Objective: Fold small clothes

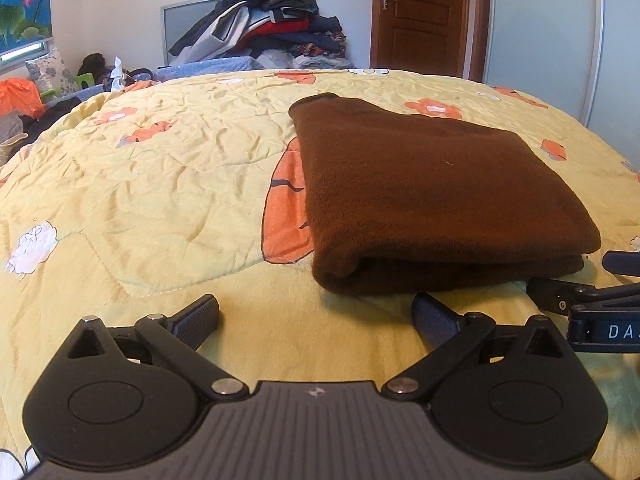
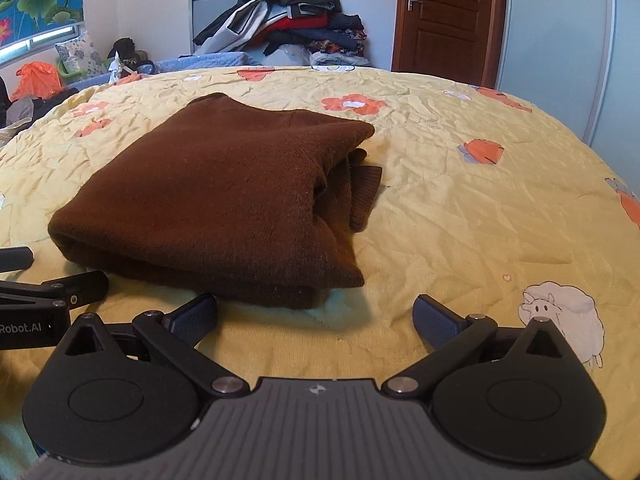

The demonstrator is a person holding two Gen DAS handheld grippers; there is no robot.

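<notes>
Sweater [image 1: 436, 200], folded, lies just ahead of both wide-spread, empty tools [image 1: 316, 316] [image 2: 316, 316].

sweater [image 1: 432, 184]: brown knit, fuzzy, matt, ribbed cuff | quilt [image 1: 168, 168]: yellow stitched cloth, creased, printed | left gripper [image 1: 316, 316]: matt black plastic, shiny metal pins, ridged pads | door [image 2: 448, 16]: brown wood, glossy

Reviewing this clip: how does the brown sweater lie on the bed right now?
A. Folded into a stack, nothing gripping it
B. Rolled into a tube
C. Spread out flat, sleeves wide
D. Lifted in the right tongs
A: the brown sweater lies folded in layers on the yellow bedspread, with the left tongs and the right tongs both open and clear of it.
</notes>
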